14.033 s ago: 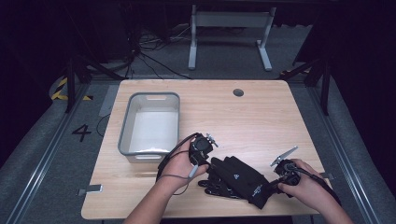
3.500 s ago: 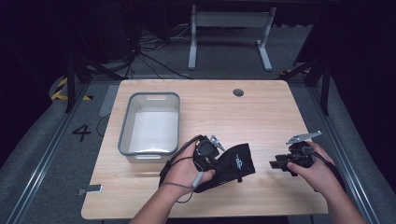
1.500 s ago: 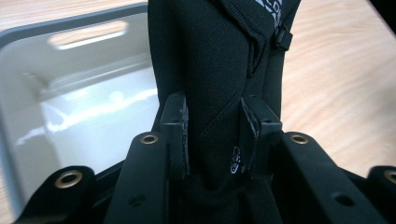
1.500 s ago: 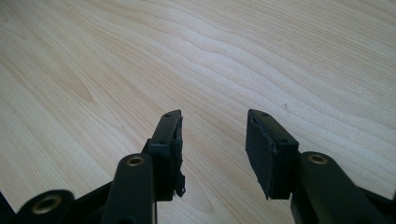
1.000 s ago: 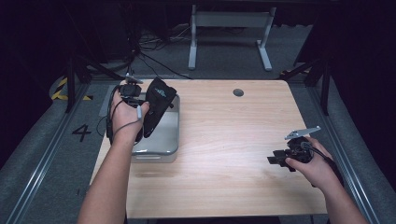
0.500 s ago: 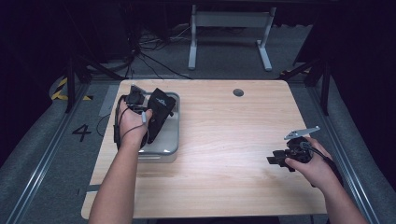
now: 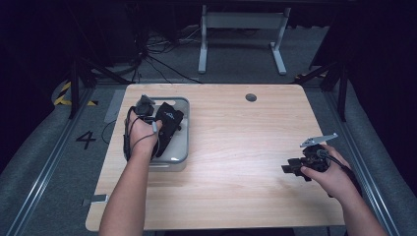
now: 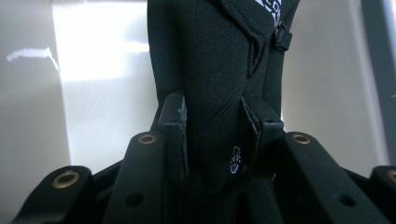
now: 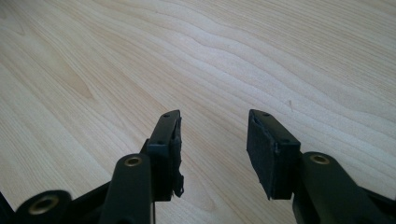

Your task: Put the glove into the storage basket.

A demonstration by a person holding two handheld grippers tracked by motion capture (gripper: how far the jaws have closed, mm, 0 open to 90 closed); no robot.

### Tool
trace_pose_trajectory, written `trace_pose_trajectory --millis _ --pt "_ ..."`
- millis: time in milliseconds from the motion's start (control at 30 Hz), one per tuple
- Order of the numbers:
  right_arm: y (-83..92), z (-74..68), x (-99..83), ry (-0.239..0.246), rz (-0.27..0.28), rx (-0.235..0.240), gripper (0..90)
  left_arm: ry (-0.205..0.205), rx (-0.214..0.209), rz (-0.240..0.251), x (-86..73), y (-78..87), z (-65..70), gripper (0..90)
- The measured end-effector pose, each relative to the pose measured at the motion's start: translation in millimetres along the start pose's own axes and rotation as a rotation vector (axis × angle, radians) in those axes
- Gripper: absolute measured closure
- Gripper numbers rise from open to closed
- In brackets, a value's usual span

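The black bag point(image 7: 166, 123), which my left gripper point(image 8: 215, 135) clamps between its jaws, hangs over the grey bin point(image 7: 183, 147) on the wooden table point(image 7: 236, 147), so I should lower it fully inside before letting go, while my right gripper point(image 9: 212, 140) rests open.

Wooden table point(image 7: 231, 147); dark round hole point(image 7: 251, 97) near far edge; metal stand point(image 7: 241, 34) behind.
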State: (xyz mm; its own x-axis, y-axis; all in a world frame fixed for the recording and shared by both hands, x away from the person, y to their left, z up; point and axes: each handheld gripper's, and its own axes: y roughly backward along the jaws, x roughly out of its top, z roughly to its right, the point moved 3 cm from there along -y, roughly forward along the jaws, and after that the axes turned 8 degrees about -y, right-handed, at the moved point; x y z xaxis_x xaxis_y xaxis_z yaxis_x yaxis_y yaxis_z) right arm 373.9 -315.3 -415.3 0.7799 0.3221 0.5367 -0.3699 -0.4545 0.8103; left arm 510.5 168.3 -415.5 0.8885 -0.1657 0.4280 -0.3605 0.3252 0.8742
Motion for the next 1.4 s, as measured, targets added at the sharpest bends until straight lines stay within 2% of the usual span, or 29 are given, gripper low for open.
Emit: trace_pose_trajectory --millis 167,267,333,367,400,433,500,667,833,967,1067,1200,1400 --pt "0.1 -0.3 -0.1 0.001 0.001 0.000 56.1 0.007 0.017 -0.027 -0.9 -4.6 0.7 64.5" --pt "0.7 -0.3 -0.3 -0.004 0.004 -0.001 56.1 0.003 0.018 -0.022 -0.5 -6.6 1.6 58.8" --pt "0.9 0.0 -0.4 -0.005 0.005 -0.002 56.1 -0.007 0.010 -0.017 -0.4 -6.3 1.9 60.4" --pt "1.1 0.3 -0.5 -0.005 0.005 -0.002 56.1 -0.002 0.005 -0.008 0.1 -5.8 2.7 58.7" --pt "1.3 0.5 -0.6 -0.006 0.005 -0.002 56.1 -0.014 0.013 -0.004 0.6 -5.0 3.2 48.2" --pt "1.3 0.5 -0.6 -0.006 0.005 -0.002 56.1 -0.026 0.025 -0.003 1.1 -3.9 3.7 48.2" --pt "1.5 0.3 -0.5 -0.005 0.005 -0.003 56.1 -0.044 0.057 0.016 2.4 -1.4 4.7 39.4" --pt "2.4 0.1 -0.6 -0.006 0.007 -0.001 56.1 -0.069 0.070 0.046 3.4 6.9 9.1 36.3" --pt "3.0 0.5 -0.6 -0.009 0.009 -0.003 56.0 -0.129 0.070 0.062 4.2 21.2 18.9 36.9" --pt "5.6 0.8 -0.3 -0.006 0.020 -0.005 56.0 -0.187 0.040 0.087 1.9 37.0 30.9 36.5" --pt "7.7 1.5 -0.1 -0.006 0.030 -0.011 56.1 -0.223 -0.006 0.124 -2.1 48.6 42.5 36.4" --pt "6.9 2.3 -0.5 -0.007 0.026 -0.016 56.1 -0.323 -0.051 0.141 -7.2 59.7 61.0 36.8" --pt "6.1 0.8 -0.2 -0.002 0.021 -0.011 56.1 -0.435 -0.116 0.147 -18.8 75.5 91.9 37.1"
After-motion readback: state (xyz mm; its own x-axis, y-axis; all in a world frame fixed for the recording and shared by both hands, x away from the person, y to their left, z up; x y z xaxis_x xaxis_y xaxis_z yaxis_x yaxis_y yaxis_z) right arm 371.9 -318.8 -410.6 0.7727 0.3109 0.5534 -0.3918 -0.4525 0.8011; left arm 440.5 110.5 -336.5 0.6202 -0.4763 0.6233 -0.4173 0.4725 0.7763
